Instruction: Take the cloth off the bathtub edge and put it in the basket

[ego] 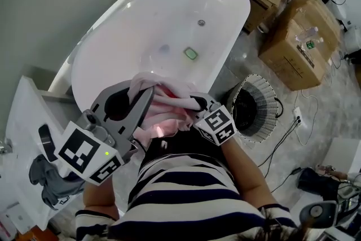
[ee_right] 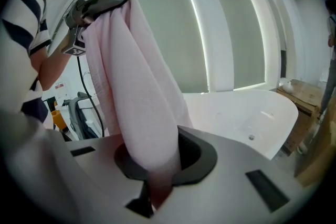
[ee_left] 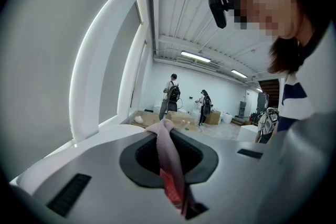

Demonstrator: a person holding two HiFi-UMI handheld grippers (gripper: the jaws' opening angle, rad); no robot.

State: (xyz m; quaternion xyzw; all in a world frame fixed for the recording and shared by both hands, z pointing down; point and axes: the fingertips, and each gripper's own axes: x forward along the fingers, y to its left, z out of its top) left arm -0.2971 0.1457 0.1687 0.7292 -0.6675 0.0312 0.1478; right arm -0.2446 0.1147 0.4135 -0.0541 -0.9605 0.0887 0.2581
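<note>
A pink cloth (ego: 166, 107) hangs bunched between my two grippers, just over the near rim of the white bathtub (ego: 169, 20). My left gripper (ego: 148, 93) is shut on one end; its own view shows the cloth (ee_left: 169, 165) pinched between the jaws. My right gripper (ego: 197, 102) is shut on the other part, and in its view the cloth (ee_right: 142, 113) rises from the jaws up to the left gripper (ee_right: 100, 5). A round wire basket (ego: 256, 109) stands on the floor to the right of the tub.
A small green item (ego: 191, 53) lies in the tub near the drain (ego: 201, 22). Cardboard boxes (ego: 302, 36) stand beyond the basket, with cables on the floor. A white shelf (ego: 25, 121) with a dark cloth (ego: 51, 178) is at the left. People stand far off.
</note>
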